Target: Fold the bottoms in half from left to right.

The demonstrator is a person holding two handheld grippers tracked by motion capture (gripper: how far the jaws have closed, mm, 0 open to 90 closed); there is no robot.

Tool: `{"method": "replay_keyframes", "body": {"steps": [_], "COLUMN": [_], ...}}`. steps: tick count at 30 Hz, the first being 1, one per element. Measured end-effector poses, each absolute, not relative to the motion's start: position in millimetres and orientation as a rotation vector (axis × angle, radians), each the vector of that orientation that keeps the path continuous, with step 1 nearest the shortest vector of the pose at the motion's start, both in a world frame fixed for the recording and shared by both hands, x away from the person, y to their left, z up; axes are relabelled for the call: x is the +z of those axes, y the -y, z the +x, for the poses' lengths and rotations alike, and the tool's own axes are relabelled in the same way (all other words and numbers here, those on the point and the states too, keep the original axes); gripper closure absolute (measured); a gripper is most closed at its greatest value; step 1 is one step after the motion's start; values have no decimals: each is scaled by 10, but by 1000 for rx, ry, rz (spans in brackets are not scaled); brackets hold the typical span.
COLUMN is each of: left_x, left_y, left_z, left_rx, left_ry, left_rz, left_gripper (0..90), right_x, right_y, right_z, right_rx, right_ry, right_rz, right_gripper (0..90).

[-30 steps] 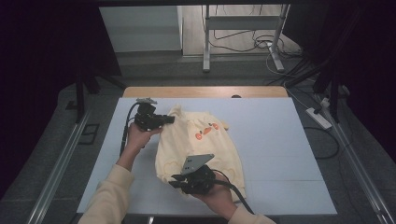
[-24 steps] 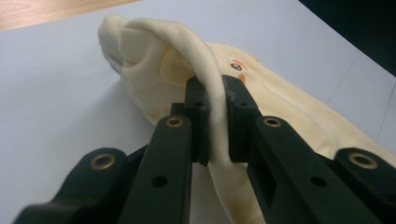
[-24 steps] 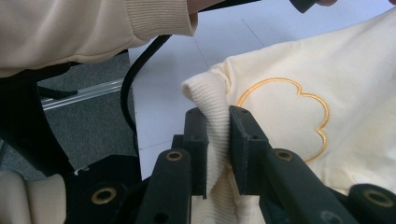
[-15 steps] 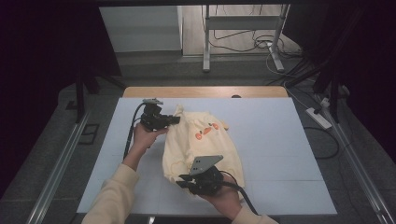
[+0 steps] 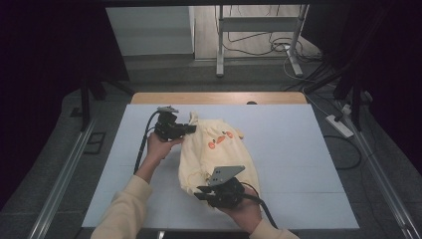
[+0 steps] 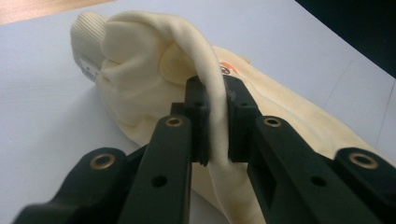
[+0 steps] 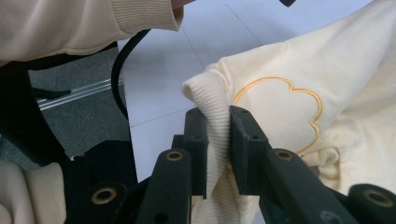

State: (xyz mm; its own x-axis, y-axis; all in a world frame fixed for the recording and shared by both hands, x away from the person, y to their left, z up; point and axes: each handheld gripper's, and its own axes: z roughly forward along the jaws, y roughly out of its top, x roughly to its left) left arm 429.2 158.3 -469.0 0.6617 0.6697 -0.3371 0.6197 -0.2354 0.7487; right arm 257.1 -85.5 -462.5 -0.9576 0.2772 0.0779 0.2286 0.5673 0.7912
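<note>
I see the cream sweatshirt (image 5: 219, 154) bunched on the white table (image 5: 308, 164), between my two tools.

Left tool (image 6: 217, 119): jaws clamped on a smooth fold of the cream fabric, which runs up between the pads and arches over them. Beyond the jaws the garment piles up, with a ribbed cuff (image 6: 86, 35) at the far left of the heap. A small white label (image 6: 88, 70) sits just under that cuff; its print is too small to read. An orange printed patch (image 6: 226, 69) peeks out just right of the jaws, lettering not legible.

Right tool (image 7: 217, 140): jaws closed on a ribbed hem edge (image 7: 212, 107), which stands up between the pads. Just right of the jaws is a cloud-shaped outline stitched in orange thread (image 7: 280, 112), no text in it. The person's sleeve (image 7: 93, 23) and a black cable (image 7: 119, 74) lie beyond, to the left.

High view: left tool (image 5: 186, 130) holds the garment's far end, right tool (image 5: 201, 194) its near end. Two orange motifs (image 5: 219, 141) show on the chest; no writing readable.
</note>
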Motion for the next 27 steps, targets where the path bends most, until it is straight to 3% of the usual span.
{"method": "replay_keyframes", "body": {"steps": [27], "left_x": [-4725], "left_y": [-1412], "left_z": [4295], "left_rx": [86], "left_ry": [-989], "left_rz": [1928], "left_gripper": [811], "right_x": [-4643], "right_y": [1182], "right_z": [2597], "right_rx": [1345], "right_ry": [-2711], "right_rz": [539], "right_gripper": [771]}}
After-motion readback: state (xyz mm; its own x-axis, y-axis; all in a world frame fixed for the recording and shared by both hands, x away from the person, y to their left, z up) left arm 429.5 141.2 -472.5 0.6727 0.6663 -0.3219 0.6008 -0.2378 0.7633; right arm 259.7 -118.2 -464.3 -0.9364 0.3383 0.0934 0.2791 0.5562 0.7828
